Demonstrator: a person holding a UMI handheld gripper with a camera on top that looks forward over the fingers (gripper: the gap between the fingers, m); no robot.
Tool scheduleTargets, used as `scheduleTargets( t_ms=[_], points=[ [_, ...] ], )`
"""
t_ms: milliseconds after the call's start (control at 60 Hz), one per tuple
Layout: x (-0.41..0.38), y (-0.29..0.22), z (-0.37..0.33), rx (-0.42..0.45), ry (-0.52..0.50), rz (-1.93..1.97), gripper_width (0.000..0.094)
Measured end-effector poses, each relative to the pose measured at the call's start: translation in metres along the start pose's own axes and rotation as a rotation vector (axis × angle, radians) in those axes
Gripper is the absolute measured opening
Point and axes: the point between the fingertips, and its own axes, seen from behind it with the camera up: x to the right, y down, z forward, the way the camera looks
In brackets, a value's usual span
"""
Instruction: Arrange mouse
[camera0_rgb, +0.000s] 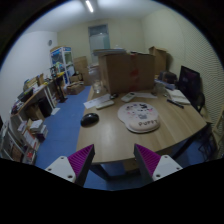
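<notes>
Pink-padded gripper (113, 163) jaws gape wide, empty, above table (150, 135).

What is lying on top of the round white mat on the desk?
On the round white mat lies a light object, too small to identify; whatever it covers is hidden. The dark mouse lies on the desk beside the mat. The open tongs hold nothing.

Single view, from the camera riding on the gripper (112, 162), facing forward along its two fingers, whose pads (76, 160) sit lowest in view. It is held above and short of the near edge of a wooden table (125, 135), tilted slightly downward. Wide-angle lens: the whole tabletop fits, along with the blue floor (62, 125), the shelves (62, 62) at the far wall and the ceiling light (90, 6). Table well ahead, not close.
</notes>
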Motion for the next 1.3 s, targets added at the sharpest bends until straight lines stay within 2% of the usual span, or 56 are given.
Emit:
scheduleTargets(
  t_ms=[167, 383, 600, 683, 1133, 1300],
  points=[
    [-0.049, -0.001, 0.033, -0.006, -0.108, -0.033, 0.0812],
    [-0.126, -0.013, 0.133, -0.005, -0.184, -0.081, 0.0815],
    [-0.137, -0.007, 0.216, -0.061, -0.132, -0.089, 0.0812],
    [-0.135, -0.019, 0.234, -0.033, -0.104, -0.099, 0.0813],
    [-0.141, -0.058, 0.293, -0.024, 0.000, -0.104, 0.0823],
    [-0.141, -0.063, 0.299, -0.041, -0.009, -0.091, 0.0807]
  ],
)
